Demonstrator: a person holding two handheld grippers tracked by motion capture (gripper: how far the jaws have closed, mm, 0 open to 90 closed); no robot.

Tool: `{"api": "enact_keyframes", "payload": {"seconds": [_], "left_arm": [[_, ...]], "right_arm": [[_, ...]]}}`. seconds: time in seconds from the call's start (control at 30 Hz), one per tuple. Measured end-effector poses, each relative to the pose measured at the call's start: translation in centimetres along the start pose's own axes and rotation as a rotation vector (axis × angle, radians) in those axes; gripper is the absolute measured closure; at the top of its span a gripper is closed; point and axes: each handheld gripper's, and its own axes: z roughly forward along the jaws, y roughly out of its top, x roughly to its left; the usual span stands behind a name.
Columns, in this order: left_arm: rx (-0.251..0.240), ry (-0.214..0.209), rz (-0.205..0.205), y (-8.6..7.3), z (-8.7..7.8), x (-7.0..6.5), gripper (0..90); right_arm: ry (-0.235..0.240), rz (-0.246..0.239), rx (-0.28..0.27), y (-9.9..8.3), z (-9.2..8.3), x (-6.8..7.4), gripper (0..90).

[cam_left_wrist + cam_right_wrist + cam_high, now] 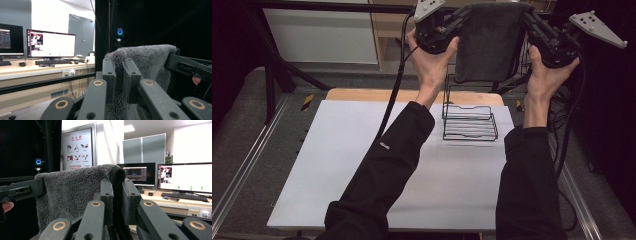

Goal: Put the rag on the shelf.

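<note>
a person held a grey towel (488, 42) stretched in the air between two grippers, well above the far edge of the white table (337, 165). the left gripper (462, 19) was clamped on the towel's left top corner, its jaws pinched together on the pile, as its own view showed (119, 75). the right gripper (528, 19) was clamped likewise on the right top corner (117, 195). the towel hung flat and upright from the two grips, its lower edge above a black wire rack (469, 122) that stood on the table near the far edge, between the person's black sleeves.
</note>
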Motion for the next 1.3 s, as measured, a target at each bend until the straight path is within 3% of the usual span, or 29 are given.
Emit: {"api": "enact_keyframes", "payload": {"seconds": [0.33,0.53,0.77,1.3], "left_arm": [[0.028,0.013,-0.008,-0.7,1.4,1.5,81.5],[0.06,0.008,0.012,-1.6,2.2,1.8,81.5],[0.09,0.005,0.003,-2.9,2.8,2.2,81.5],[0.169,-0.046,0.045,-6.0,1.5,2.2,81.5]], "right_arm": [[-0.002,-0.018,0.032,-0.6,1.7,-0.7,81.4],[-0.011,-0.024,0.062,-1.4,1.7,-1.4,81.4],[-0.017,-0.034,0.094,-2.2,1.5,-1.8,81.4],[-0.007,-0.012,0.164,-5.7,0.1,-2.1,81.4]]}}
